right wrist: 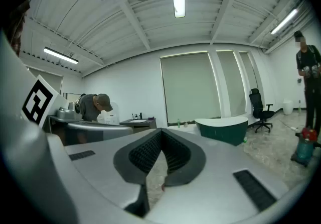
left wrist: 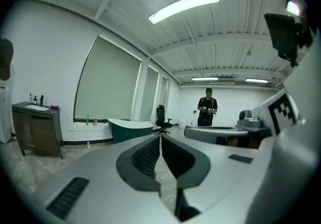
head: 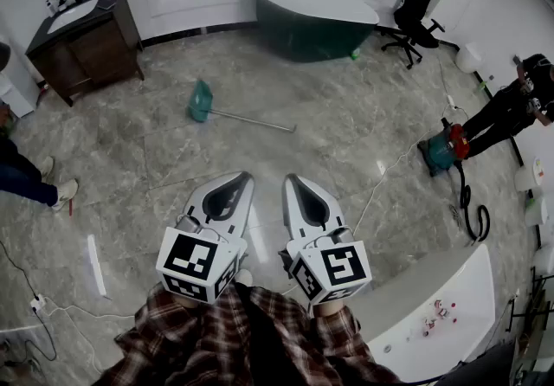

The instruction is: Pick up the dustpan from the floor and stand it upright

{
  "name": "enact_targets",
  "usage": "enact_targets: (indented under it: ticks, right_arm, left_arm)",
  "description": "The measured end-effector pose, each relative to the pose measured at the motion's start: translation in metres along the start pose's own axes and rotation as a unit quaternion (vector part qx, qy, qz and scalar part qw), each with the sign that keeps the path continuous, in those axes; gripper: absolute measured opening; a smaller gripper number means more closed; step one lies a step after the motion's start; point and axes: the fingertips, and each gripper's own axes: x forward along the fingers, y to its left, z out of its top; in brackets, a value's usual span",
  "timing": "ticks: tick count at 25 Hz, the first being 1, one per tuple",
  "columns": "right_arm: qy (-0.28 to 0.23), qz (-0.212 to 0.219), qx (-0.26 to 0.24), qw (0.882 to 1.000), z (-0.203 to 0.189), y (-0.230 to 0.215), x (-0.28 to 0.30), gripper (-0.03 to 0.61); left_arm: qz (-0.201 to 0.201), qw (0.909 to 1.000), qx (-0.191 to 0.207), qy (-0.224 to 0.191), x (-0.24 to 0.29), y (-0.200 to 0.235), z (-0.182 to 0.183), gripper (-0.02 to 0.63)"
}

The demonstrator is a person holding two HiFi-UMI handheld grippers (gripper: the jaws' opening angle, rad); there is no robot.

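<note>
1. While the dustpan (head: 202, 102) lies flat on open floor (head: 346, 116) well ahead, the left gripper (head: 243, 176) and right gripper (head: 291, 178) sit level, side by side.
2. Left gripper view: fingers (left wrist: 145, 157) clenched on nothing, floor beyond.
3. Right gripper view: fingers (right wrist: 150, 152) clenched, empty too.

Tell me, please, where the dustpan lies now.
In the head view, the dustpan lies on the floor, left of centre, below the green bathtub and right of the wooden cabinet.

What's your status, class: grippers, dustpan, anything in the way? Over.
Left gripper and right gripper shut, empty. Dustpan lying on floor ahead, untouched. Nothing between grippers and dustpan.
</note>
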Motion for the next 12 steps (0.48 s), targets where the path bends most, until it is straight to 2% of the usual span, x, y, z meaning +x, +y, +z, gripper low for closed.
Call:
enact_targets:
  ticks: [7, 12]
  right_arm:
    - [0.013, 0.006, 0.000, 1.000, -0.008, 0.003, 0.024, 0.011]
    - [0.024, 0.001, 0.000, 1.000, -0.011, -0.004, 0.069, 0.011]
  left_arm:
    - [0.001, 0.9999, -0.011, -0.001, 0.014, 0.024, -0.002, 0.021]
    - [-0.008, 0.9998, -0.020, 0.003, 0.044, 0.062, 0.001, 0.021]
